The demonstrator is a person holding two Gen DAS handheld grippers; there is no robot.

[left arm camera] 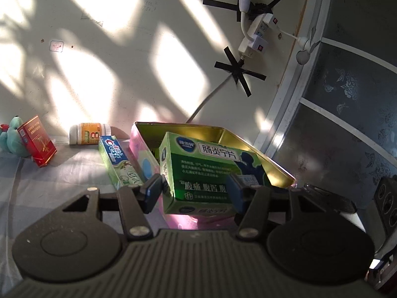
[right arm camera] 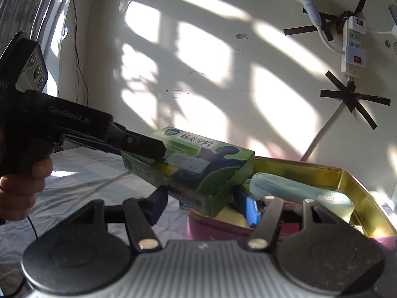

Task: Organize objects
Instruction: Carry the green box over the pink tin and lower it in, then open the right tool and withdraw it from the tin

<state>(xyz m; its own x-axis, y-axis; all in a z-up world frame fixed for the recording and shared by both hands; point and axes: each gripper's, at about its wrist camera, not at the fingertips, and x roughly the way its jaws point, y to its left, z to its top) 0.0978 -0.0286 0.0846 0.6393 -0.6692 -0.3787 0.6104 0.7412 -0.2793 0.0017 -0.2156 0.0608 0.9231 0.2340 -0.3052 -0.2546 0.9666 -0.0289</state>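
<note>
A green medicine box [left arm camera: 206,171] sits tilted over the near rim of an open pink tin with a gold inside [left arm camera: 248,146]. My left gripper [left arm camera: 196,191] is shut on the green box, one pad on each side. In the right wrist view the same box [right arm camera: 198,171] hangs over the tin [right arm camera: 347,181], held by the left gripper's fingers [right arm camera: 148,146]. My right gripper [right arm camera: 206,203] is open just below and around the box's near end. A pale blue pouch [right arm camera: 297,193] lies in the tin.
A Crest toothpaste box [left arm camera: 119,164] lies left of the tin. An orange pill bottle [left arm camera: 86,132] lies on its side behind it. A red box [left arm camera: 37,141] leans on a teal plush toy [left arm camera: 12,136] at far left. A power strip [left arm camera: 255,32] hangs on the wall.
</note>
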